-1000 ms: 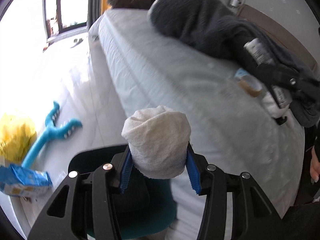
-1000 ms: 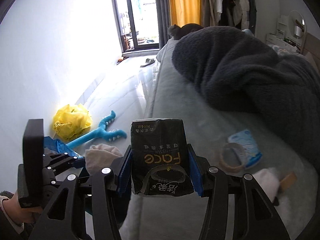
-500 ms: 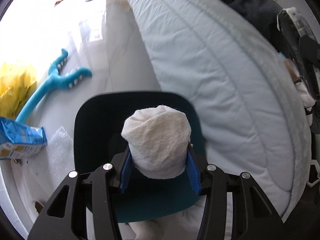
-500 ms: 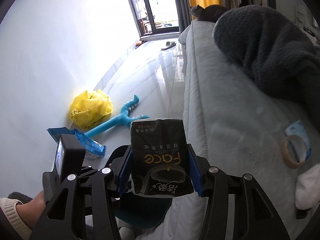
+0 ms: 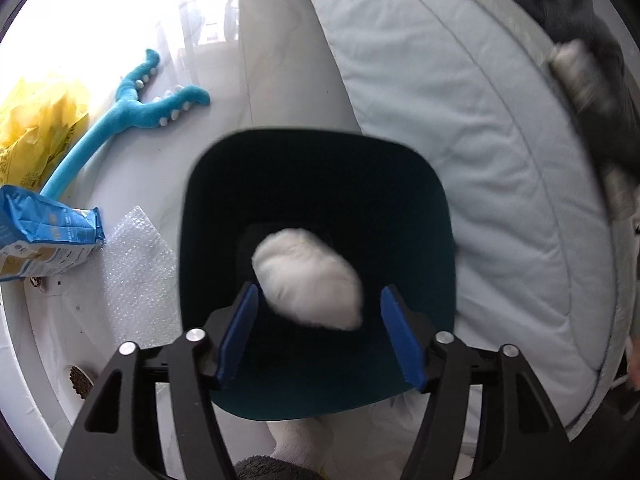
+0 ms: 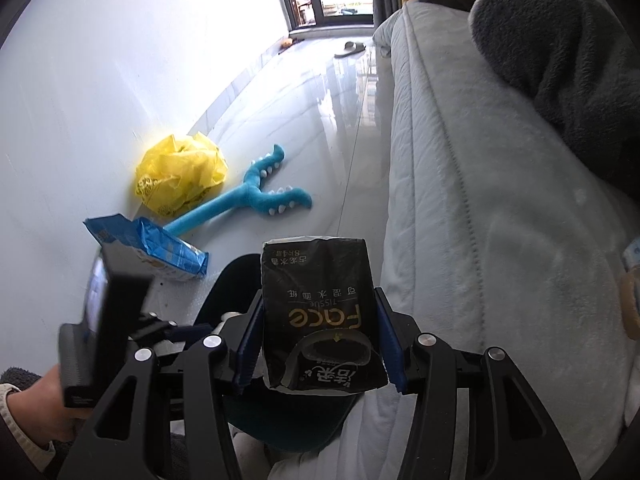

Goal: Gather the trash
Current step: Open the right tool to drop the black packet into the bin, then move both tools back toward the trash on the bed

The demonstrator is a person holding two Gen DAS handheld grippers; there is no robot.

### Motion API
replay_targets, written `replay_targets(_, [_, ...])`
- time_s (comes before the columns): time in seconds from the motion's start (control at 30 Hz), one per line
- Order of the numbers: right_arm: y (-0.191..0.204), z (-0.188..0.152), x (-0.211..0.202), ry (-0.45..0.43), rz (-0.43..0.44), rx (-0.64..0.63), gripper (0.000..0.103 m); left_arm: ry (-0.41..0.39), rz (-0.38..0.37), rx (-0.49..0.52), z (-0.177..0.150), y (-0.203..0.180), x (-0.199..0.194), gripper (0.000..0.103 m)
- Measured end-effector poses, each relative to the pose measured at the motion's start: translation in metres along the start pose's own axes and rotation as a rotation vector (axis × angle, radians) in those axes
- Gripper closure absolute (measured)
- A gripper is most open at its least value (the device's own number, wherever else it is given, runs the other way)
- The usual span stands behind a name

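Drop-off step. Left gripper is over the dark teal bin, jaws opening — the white wad sits loose between the blue pads, blurred, apparently falling into the bin. Right gripper is clamped on a black tissue pack, beside the bed and just short of the bin mouth. Next, likely: shift the right gripper over the bin — then release the pack.
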State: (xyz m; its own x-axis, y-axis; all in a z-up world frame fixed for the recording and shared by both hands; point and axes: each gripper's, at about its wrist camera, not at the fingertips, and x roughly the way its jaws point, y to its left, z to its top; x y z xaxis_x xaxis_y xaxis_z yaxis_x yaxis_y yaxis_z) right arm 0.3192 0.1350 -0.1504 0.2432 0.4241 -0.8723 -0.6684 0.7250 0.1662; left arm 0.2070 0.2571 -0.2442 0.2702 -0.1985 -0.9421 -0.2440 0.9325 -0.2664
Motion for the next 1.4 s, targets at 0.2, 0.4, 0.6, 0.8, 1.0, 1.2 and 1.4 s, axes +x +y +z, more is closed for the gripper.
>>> replay_targets(0.2, [0.004, -0.002, 0.027, 0.066, -0.013, -0.007, 0.051, -0.111, 0.002, -0.006, 0.008, 0.011, -0.029, 0.027])
replay_targets(0.4, [0.007, -0.006, 0.05, 0.119, -0.037, -0.026, 0.051, -0.261, 0.056, 0.012, 0.009, 0.018, -0.061, 0.027])
replay_targets(0.6, [0.018, -0.015, 0.074, 0.17, -0.029, -0.046, 0.05, -0.427, 0.047, 0.034, 0.015, 0.015, -0.103, 0.027])
replay_targets(0.8, [0.042, -0.028, 0.102, 0.241, 0.0, -0.085, 0.05, -0.535, -0.048, 0.027, 0.021, 0.006, -0.144, 0.025])
replay_targets(1.0, [0.053, -0.036, 0.12, 0.283, 0.026, -0.094, 0.05, -0.619, -0.072, 0.027, 0.019, -0.007, -0.168, 0.019])
replay_targets(1.2, [0.052, -0.038, 0.12, 0.285, 0.025, -0.093, 0.037, -0.747, -0.013, 0.159, 0.016, -0.028, -0.198, 0.018])
replay_targets(1.4, [0.059, -0.028, 0.104, 0.226, 0.056, -0.102, 0.023, -0.79, -0.055, 0.182, 0.012, -0.04, -0.213, 0.014])
